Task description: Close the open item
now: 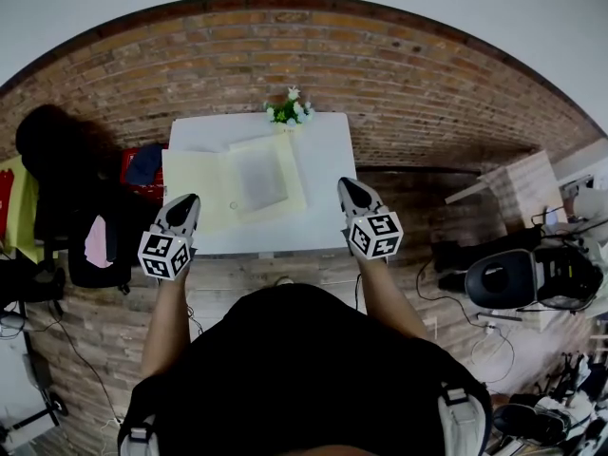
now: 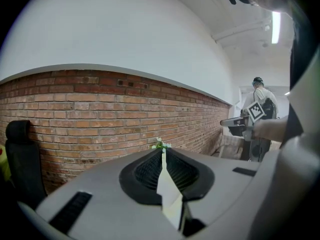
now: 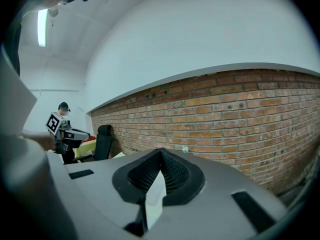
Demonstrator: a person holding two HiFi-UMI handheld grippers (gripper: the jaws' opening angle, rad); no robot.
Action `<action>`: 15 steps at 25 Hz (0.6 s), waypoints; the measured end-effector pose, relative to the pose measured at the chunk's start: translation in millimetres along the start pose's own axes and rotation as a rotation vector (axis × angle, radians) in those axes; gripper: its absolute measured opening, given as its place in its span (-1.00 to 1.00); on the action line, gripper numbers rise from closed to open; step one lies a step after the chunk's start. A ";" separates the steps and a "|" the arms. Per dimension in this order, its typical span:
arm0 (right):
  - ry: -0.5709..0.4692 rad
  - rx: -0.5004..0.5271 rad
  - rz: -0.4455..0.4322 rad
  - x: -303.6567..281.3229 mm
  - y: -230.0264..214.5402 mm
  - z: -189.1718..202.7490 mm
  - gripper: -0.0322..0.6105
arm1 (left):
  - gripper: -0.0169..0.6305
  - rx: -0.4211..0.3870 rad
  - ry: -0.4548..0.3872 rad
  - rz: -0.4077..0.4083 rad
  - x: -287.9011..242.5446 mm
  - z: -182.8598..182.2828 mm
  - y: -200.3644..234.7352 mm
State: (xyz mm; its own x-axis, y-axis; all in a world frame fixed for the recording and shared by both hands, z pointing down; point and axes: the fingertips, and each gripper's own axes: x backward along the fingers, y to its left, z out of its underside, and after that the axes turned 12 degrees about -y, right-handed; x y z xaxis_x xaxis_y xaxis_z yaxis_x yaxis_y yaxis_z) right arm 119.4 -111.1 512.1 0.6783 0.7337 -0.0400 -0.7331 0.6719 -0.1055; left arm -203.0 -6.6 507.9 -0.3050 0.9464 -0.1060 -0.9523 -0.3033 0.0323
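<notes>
- Plainly, the closing has not begun: the pale yellow folder [image 1: 237, 183] lies spread flat on the white table [image 1: 328, 207], both leaves facing up.
- It sits toward the table's left and middle, with a grey sheet [image 1: 258, 180] on its right leaf. From this height it may be a thin book rather than a folder.
- The left gripper [image 1: 187, 202] is at the table's near left corner, just beside the folder's left leaf. I cannot tell whether it touches the leaf.
- In its own view the left gripper's [image 2: 162, 151] jaws are clenched together with nothing held between them.
- The right gripper [image 1: 350, 186] is over the table's right side, apart from the folder's right edge. Its [image 3: 161, 151] jaws are likewise pressed together and hold nothing.
- What remains, as I judge it, is the whole job: get under one leaf, swing it over onto the other, and press it flat.
- Count: one folder, one grey sheet, one table, two grippers.
- Also one small potted plant [image 1: 290, 110] at the table's far edge, and one black chair [image 1: 57, 160] to the left.
</notes>
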 end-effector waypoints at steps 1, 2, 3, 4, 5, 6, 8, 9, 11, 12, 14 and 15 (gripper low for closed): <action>-0.002 -0.002 -0.003 -1.0 -3.2 -0.2 -0.84 | -0.85 -0.001 0.000 -0.005 -1.5 -0.4 -0.6; -0.004 -0.005 -0.005 -1.9 -6.7 -0.2 -0.84 | -0.85 -0.001 0.000 -0.010 -3.1 -0.4 -1.5; -0.009 -0.010 -0.010 -2.9 -10.1 -0.4 -0.84 | -0.85 -0.002 0.001 -0.014 -4.9 -0.3 -2.5; -0.015 -0.017 -0.018 -4.3 -13.0 -0.9 -0.84 | -0.85 -0.003 0.002 -0.018 -7.0 -0.3 -3.4; -0.022 -0.025 -0.028 -6.0 -15.2 -1.5 -0.84 | -0.85 -0.005 0.003 -0.021 -9.4 -0.4 -4.1; -0.028 -0.031 -0.041 -8.0 -16.7 -1.9 -0.84 | -0.85 -0.006 0.005 -0.024 -11.9 -0.8 -4.7; -0.031 -0.037 -0.066 -12.5 -18.0 -2.3 -0.84 | -0.85 -0.009 0.005 -0.030 -17.1 -2.3 -5.7; -0.031 -0.037 -0.076 -14.5 -18.5 -2.2 -0.84 | -0.85 -0.009 0.005 -0.032 -19.3 -2.7 -6.4; -0.030 -0.038 -0.091 -17.6 -20.4 -1.4 -0.84 | -0.85 -0.008 0.006 -0.038 -22.5 -2.6 -8.6; -0.030 -0.039 -0.095 -18.8 -22.0 -1.1 -0.84 | -0.85 -0.008 0.008 -0.040 -23.9 -2.2 -9.5; -0.029 -0.039 -0.100 -21.1 -25.3 -0.8 -0.84 | -0.85 -0.007 0.011 -0.045 -26.4 -1.0 -10.0; -0.028 -0.038 -0.103 -22.3 -26.4 -0.4 -0.84 | -0.85 -0.006 0.012 -0.048 -27.1 -0.2 -9.5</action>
State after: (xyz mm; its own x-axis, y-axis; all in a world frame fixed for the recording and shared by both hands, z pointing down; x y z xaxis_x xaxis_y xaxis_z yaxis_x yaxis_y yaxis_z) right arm 123.6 -145.3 515.3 0.7479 0.6638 0.0003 -0.6567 0.7400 -0.1454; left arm -185.7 -29.5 510.2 -0.2587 0.9586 -0.1190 -0.9659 -0.2580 0.0209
